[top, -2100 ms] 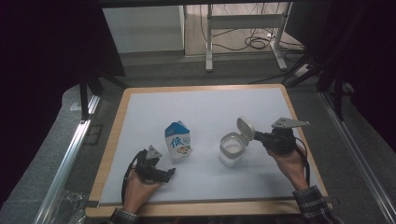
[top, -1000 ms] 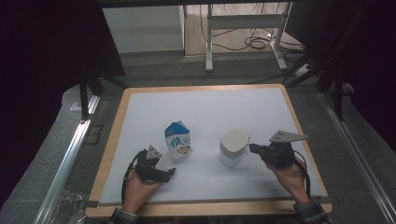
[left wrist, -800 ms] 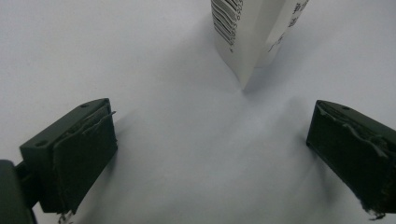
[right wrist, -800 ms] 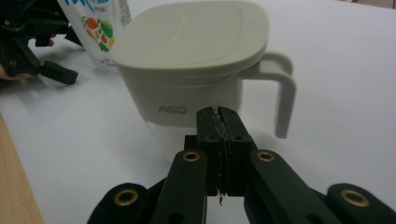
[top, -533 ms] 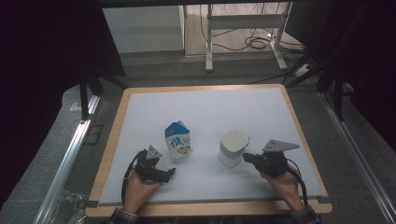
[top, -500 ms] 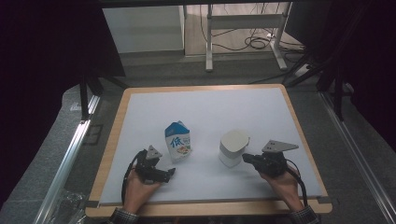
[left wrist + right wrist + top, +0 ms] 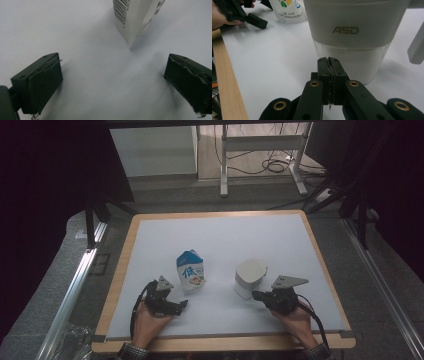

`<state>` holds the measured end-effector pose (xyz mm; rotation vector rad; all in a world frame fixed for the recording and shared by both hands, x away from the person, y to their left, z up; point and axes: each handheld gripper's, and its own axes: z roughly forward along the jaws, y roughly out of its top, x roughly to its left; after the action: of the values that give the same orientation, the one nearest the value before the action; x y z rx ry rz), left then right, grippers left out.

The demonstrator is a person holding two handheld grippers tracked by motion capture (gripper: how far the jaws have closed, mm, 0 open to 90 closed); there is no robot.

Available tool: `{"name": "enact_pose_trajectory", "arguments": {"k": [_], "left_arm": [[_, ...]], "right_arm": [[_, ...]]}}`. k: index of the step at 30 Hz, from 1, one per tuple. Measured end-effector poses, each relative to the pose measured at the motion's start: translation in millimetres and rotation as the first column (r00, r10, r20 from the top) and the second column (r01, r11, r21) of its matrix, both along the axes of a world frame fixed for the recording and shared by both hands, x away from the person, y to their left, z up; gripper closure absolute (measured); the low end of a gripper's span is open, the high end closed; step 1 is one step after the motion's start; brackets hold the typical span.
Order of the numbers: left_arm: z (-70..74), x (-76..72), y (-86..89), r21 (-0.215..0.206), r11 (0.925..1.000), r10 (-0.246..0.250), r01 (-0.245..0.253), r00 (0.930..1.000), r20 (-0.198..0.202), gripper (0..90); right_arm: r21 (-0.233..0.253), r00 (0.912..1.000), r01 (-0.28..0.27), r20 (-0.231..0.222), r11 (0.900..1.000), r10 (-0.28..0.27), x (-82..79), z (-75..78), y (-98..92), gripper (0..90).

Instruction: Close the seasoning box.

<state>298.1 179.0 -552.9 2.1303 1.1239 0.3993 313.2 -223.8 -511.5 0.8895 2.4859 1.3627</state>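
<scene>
A small blue and white milk carton [image 7: 190,272] stands upright on the white mat [image 7: 225,245]; its barcoded lower corner [image 7: 130,22] shows in the left gripper view. My left gripper [image 7: 183,304] rests on the mat just in front of the carton, open, its pads [image 7: 45,85] wide apart with nothing between them. To the right stands a white lidded cup marked ASD [image 7: 249,278] with a clear glass base [image 7: 352,62], lid down. My right gripper [image 7: 255,295] lies low on the mat right before the cup, shut on nothing [image 7: 329,75].
A wooden frame [image 7: 120,270] borders the mat. Metal rails [image 7: 75,285] run along both sides of the table. Behind the table are desk legs [image 7: 223,160] and floor cables [image 7: 275,166]. The far half of the mat is bare.
The cup's lid, raised earlier with my right gripper beside it, now sits down on the cup. My right gripper has drawn back and lowered toward the front edge. The left gripper has stayed still.
</scene>
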Motion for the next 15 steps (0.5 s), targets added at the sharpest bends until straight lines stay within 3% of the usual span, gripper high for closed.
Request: {"name": "enact_pose_trajectory", "arguments": {"k": [15], "left_arm": [[0.0,0.0,0.0,0.000,1.0000,0.000,0.000,1.0000,0.000,1.3]], "right_arm": [[0.001,0.9997,-0.024,-0.002,1.000,0.024,4.4,-4.9,14.8,89.4]]}}
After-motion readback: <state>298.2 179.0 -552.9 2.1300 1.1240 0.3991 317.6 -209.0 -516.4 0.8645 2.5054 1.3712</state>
